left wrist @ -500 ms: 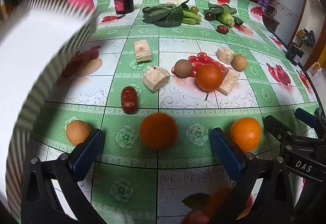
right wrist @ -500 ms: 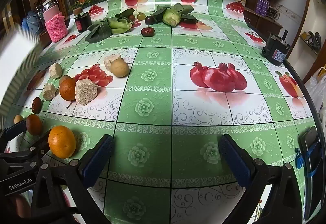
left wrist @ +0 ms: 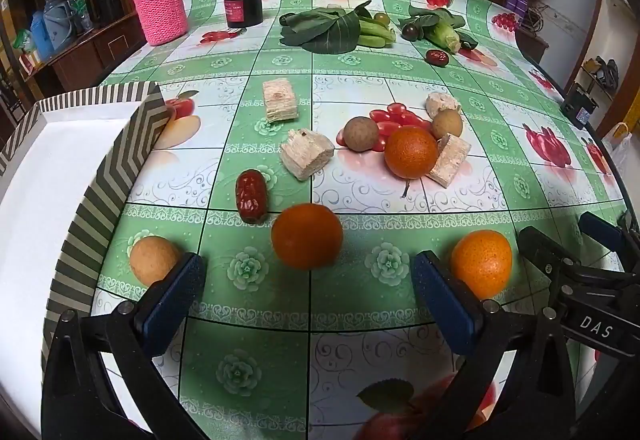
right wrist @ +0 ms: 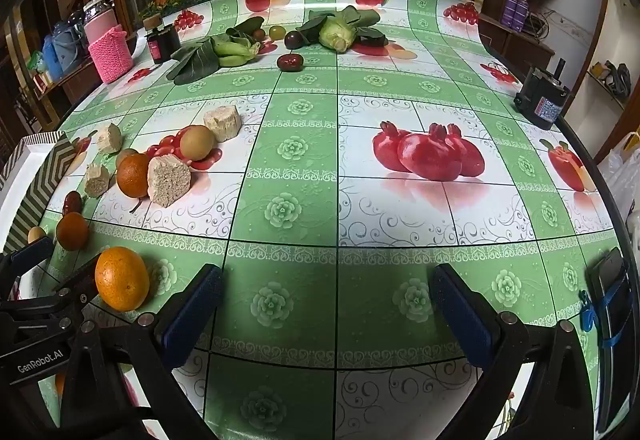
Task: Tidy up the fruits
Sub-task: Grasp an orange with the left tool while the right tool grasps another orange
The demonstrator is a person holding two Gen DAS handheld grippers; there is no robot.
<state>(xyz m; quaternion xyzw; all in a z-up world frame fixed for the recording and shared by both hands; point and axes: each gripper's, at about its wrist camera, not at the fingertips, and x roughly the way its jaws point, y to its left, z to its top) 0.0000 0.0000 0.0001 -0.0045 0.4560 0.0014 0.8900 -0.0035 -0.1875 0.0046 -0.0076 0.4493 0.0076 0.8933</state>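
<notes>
The left gripper (left wrist: pixel 306 290) is hovering low over the counter (left wrist: pixel 360 68) with its jaws standing wide apart and holding nothing; a deep-orange tangerine (left wrist: pixel 307 236) is sitting on the cloth just ahead of the gap between them. The right gripper (right wrist: pixel 326 304) is likewise hanging with jaws spread and empty over bare tablecloth.

The tangerine is looking like a light, round fruit with a slightly yielding, pebbled skin, so it is probably going to roll if nudged off centre and bruise if squeezed hard. Taking it across its widest part, with the pads meeting opposite sides, is seeming the safest hold. The paler orange (left wrist: pixel 482 264) is lying just outside the left gripper's right-hand finger, and a small tan round fruit (left wrist: pixel 154 260) is touching or nearly touching the other finger, so closing straight in is leaving little room to either side. A wrinkled red date (left wrist: pixel 251 196) is resting just beyond the tangerine, near enough to be bumped on a long reach.

The striped box (left wrist: pixel 120 168) with its white inside is sitting open at the left, close by, its wall rising above the counter; anything carried there is needing lift to clear that rim. To the right the counter edge is curving away, with open cloth before it.
</notes>
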